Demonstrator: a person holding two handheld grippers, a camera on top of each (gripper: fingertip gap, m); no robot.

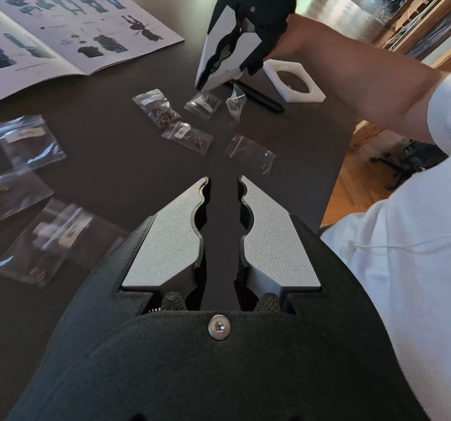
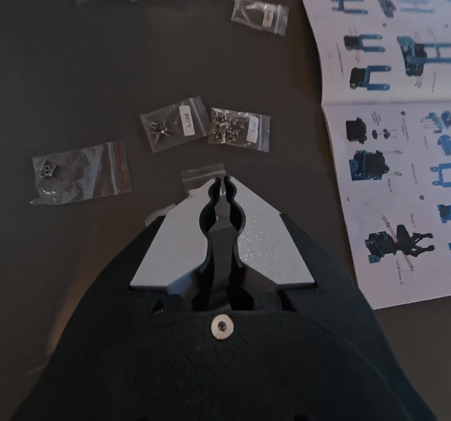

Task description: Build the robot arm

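The left gripper hangs above the dark table with its grey fingers spread and nothing between them, and a clear bag lies just ahead of its tips. The right gripper has its fingers almost closed, pinching a small clear zip bag low over the table. Near it lie bags of screws with white labels, an open instruction booklet and a white foam ring; beyond the table edge is a wooden floor
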